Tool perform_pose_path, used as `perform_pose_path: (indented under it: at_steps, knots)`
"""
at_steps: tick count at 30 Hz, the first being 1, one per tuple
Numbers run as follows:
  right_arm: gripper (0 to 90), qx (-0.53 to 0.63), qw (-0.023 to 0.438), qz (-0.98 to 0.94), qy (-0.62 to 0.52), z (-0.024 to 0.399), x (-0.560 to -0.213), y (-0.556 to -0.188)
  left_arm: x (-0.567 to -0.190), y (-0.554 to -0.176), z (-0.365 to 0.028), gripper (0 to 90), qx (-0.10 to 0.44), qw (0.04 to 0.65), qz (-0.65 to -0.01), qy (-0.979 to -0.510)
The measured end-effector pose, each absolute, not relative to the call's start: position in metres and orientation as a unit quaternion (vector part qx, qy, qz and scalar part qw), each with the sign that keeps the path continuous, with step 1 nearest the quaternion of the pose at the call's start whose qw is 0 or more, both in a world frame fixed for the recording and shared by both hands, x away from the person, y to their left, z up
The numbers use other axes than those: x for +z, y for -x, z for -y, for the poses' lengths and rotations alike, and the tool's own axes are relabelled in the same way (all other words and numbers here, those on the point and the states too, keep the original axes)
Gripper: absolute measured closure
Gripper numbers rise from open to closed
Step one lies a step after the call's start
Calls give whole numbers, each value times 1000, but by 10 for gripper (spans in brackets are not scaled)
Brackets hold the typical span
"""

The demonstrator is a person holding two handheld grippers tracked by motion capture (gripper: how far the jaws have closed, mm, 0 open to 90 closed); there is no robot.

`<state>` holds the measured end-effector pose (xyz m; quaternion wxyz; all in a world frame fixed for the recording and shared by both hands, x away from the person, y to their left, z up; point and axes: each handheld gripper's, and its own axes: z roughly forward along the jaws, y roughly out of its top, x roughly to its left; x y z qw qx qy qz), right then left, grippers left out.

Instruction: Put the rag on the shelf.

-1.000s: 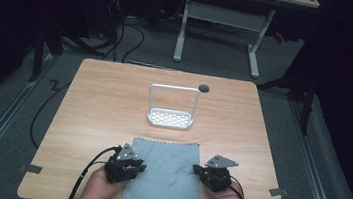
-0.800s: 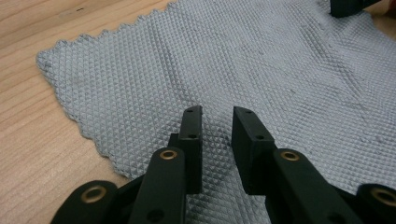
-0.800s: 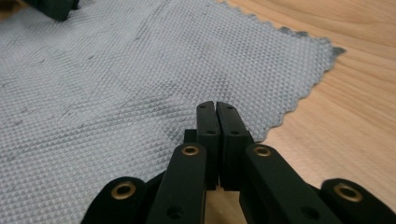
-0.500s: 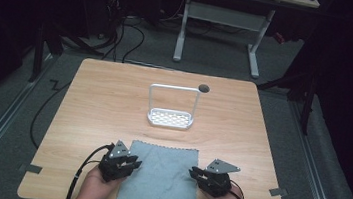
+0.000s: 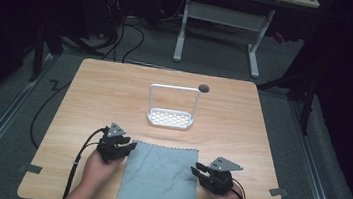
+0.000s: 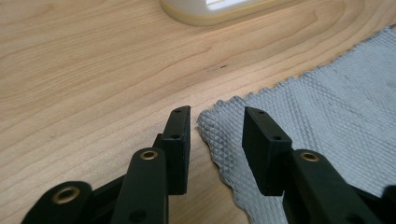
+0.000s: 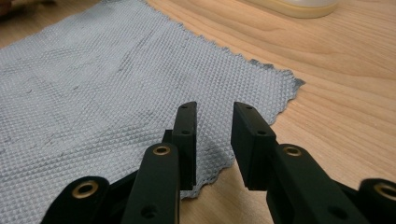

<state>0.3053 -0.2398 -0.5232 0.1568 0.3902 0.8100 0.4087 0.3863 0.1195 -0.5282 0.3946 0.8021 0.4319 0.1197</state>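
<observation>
A grey waffle-weave cloth [image 5: 158, 178] lies flat at the table's near edge. My left gripper [image 5: 127, 148] sits at its far left corner. In the left gripper view the cloth [image 6: 327, 116] has that corner lying between the jaws of the gripper [image 6: 217, 114]; they have just been opening and the pads do not press it. My right gripper [image 5: 197, 171] is at the cloth's right edge. Its jaws [image 7: 215, 109] have also just been opening, over the cloth's [image 7: 116, 84] scalloped hem, which is not gripped.
A white wire rack [image 5: 170, 118] with a perforated base stands mid-table beyond the cloth; its base edge [image 6: 210, 9] shows at the top of the left gripper view. A small dark hole [image 5: 204, 88] marks the tabletop [image 5: 105, 91] behind it. Black cables trail off the left.
My left gripper has moved away from me along the cloth's left edge to its far corner. Both pairs of jaws stand wider apart. The right hand has stayed put.
</observation>
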Motion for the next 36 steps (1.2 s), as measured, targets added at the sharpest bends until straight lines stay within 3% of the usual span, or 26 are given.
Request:
perform_pose_path:
  at_steps: [8,11,17,24,27,32,33,36]
  knots:
    - [665,409,161,-802,-404,246,-524,-310,-533,-387,-110,651,121,402,-426,-801]
    - [626,407,166,-797,-414,246,-525,-314,-533,-387,-107,690,130,399,-420,-805]
    - [518,392,163,-792,-439,237,-525,-333,-534,-387,-108,864,122,401,-413,-809]
    - [458,343,182,-793,-469,226,-528,-365,-535,-387,-109,884,115,405,-411,-809]
    - [493,342,186,-791,-472,224,-529,-369,-535,-387,-109,885,114,406,-411,-808]
    - [678,337,197,-802,-452,218,-528,-365,-535,-387,-110,886,112,407,-411,-808]
    - [678,337,197,-802,-452,218,-528,-365,-535,-387,-110,887,112,407,-411,-808]
    - [818,342,196,-806,-442,216,-529,-361,-535,-387,-110,890,109,407,-412,-808]
